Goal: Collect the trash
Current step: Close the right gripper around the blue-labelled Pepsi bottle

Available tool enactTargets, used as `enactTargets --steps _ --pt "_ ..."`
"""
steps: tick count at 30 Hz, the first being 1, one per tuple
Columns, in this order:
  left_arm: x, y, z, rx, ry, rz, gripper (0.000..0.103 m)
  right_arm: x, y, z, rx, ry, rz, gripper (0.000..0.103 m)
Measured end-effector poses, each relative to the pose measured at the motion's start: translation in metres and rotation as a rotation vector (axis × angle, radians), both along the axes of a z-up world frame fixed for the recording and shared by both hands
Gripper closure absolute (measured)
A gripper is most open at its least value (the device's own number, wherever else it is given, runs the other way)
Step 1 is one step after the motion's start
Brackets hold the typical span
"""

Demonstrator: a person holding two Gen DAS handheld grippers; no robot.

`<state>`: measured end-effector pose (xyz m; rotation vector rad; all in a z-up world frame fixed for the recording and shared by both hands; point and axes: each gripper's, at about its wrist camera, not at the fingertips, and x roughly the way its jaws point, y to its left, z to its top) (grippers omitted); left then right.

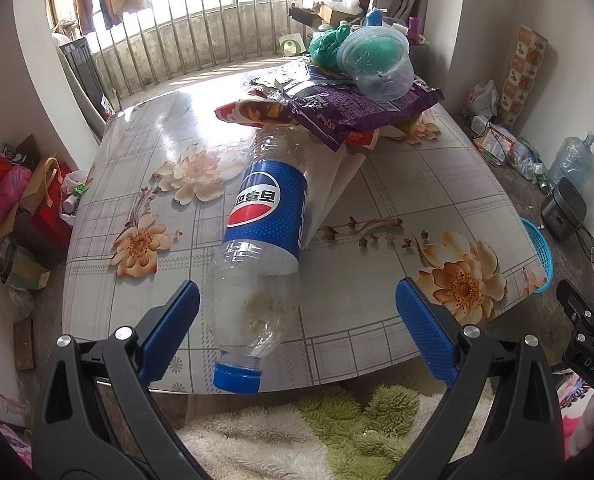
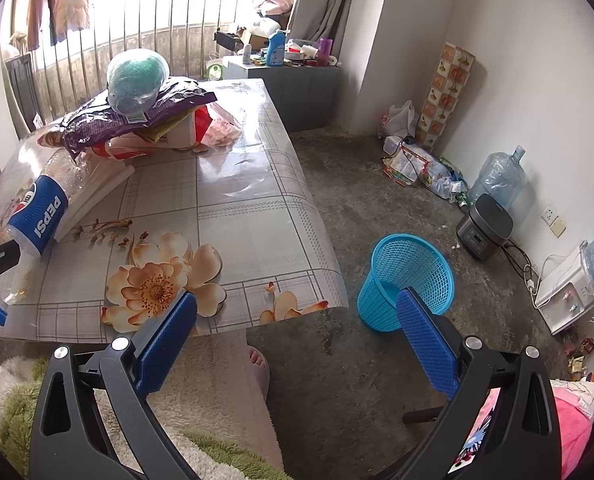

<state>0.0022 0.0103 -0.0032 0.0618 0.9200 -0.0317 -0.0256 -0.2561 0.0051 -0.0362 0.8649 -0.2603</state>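
Meanwhile both grippers (image 1: 297,320) (image 2: 297,320) gape empty; wrapper pile (image 1: 337,108) overlaps Pepsi bottle (image 1: 265,216); basket (image 2: 409,276) on floor.

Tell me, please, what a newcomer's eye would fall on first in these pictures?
Probably the empty Pepsi bottle lying on the flowered tablecloth, its blue cap over the near edge between the open left tool's fingers. Behind it sits a heap of snack bags topped by a clear plastic bowl. A blue mesh basket stands on the floor beside the table.

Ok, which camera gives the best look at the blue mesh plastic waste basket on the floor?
The right wrist view: the blue mesh plastic waste basket shows nearly whole beside the table, with only the right gripper's finger covering part of it. The left wrist view catches just a sliver past the table's edge.
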Motion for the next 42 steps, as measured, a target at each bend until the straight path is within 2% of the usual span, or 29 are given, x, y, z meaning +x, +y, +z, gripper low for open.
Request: enactTargets --steps 4,7,10,13,18,23,26,30,39,42 --pt "-0.001 0.002 0.000 -0.012 -0.012 0.000 0.009 0.004 0.004 0.001 0.021 -0.010 -0.004 0.006" --pt "-0.001 0.016 0.009 -0.038 -0.067 -0.001 0.009 0.010 0.008 0.007 0.056 -0.034 0.008 0.006" --pt "0.004 0.043 0.017 -0.071 -0.125 0.025 0.009 0.021 0.018 0.016 0.119 -0.067 0.046 0.006" --pt "0.010 0.075 0.015 -0.120 -0.161 0.070 0.009 0.042 0.035 0.020 0.228 -0.079 0.114 0.006" --pt "0.022 0.119 -0.003 -0.141 -0.157 0.126 0.009 0.084 0.085 0.011 0.428 -0.006 0.273 0.013" --pt "0.031 0.146 -0.027 -0.144 -0.111 0.146 0.009 0.116 0.138 -0.003 0.543 0.100 0.392 0.021" --pt "0.037 0.151 -0.039 -0.169 -0.072 0.109 0.024 0.132 0.164 -0.014 0.580 0.155 0.426 0.027" --pt "0.043 0.152 -0.053 -0.204 -0.020 0.081 0.035 0.147 0.191 -0.032 0.576 0.213 0.440 0.033" --pt "0.051 0.140 -0.072 -0.237 0.055 0.001 0.058 0.157 0.211 -0.049 0.614 0.272 0.460 0.035" --pt "0.051 0.135 -0.073 -0.228 0.061 -0.015 0.060 0.161 0.215 -0.056 0.644 0.304 0.460 0.035"
